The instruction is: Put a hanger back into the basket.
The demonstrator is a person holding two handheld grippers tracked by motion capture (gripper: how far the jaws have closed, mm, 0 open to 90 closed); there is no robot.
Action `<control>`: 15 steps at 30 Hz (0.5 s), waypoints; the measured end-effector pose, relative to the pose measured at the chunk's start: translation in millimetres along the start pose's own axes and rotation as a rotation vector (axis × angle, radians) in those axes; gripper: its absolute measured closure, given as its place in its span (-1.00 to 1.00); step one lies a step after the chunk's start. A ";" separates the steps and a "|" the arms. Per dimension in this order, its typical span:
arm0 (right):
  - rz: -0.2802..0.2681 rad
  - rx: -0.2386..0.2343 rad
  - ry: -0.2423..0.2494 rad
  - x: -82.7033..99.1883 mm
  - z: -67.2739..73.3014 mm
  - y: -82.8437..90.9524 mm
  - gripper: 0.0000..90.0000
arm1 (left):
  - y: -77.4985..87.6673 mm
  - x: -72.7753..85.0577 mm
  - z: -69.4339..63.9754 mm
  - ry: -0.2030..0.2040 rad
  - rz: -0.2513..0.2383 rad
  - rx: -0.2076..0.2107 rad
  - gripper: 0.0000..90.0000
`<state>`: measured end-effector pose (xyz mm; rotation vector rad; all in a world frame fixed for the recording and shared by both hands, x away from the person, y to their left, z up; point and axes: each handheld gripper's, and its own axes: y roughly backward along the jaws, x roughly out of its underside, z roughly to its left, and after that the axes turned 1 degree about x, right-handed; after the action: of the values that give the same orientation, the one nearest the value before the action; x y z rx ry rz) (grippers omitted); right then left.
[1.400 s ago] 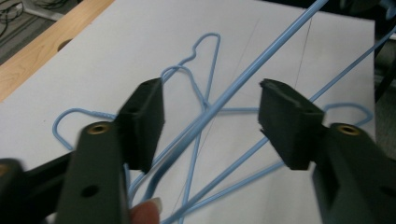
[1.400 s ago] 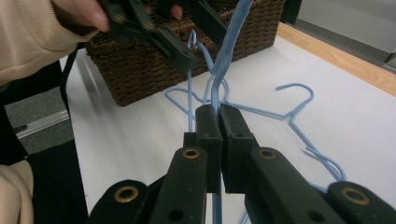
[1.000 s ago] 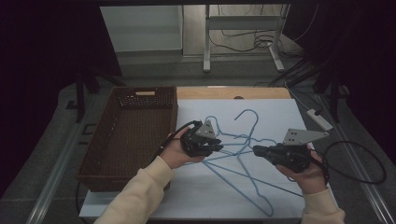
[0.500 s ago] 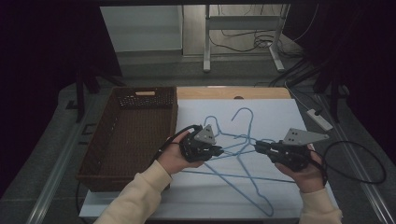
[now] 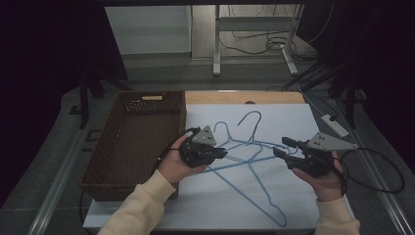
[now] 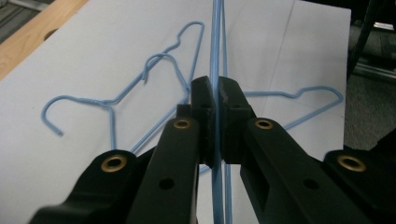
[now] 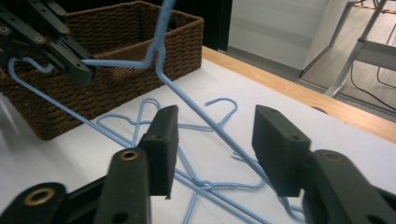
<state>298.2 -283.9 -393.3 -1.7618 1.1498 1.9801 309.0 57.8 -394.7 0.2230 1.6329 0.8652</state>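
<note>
**Operator:** While my left tongs (image 5: 221,153) are clamped tight on the wire of one blue hanger (image 6: 217,56), I'd say I'm mid-handover: that hanger is lifted off the surface (image 5: 293,122), and its wire runs between the pads of my right tongs (image 7: 212,149) without being pressed.

**Observer:** So the right has let go?

**Operator:** Its jaws have just been opening and now stand about half apart. Next I judge the left must carry the hanger alone toward the basket (image 5: 132,147), so the right should back clear of the wire.

**Observer:** And the hands?

**Operator:** Both forearms come in low, tongs held roughly level and pointing inward at each other. Beyond them the other hangers (image 5: 244,128) lie tangled on the surface, and the basket sits just left.
</note>
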 end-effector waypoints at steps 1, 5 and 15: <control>0.000 0.000 0.000 0.0 0.0 0.0 0.06 | 1.5 0.5 0.8 0.008 -0.005 -0.003 0.92; 0.002 0.042 -0.012 4.2 -2.8 0.4 -0.10 | 8.3 2.4 2.5 0.030 -0.030 -0.016 0.92; 0.014 0.078 -0.057 34.6 -6.5 10.1 -0.15 | 33.3 6.9 7.4 0.089 -0.098 -0.062 0.92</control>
<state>288.1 -305.6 -421.0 -1.6535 1.2070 1.9526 303.6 88.3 -378.8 0.0612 1.6818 0.8597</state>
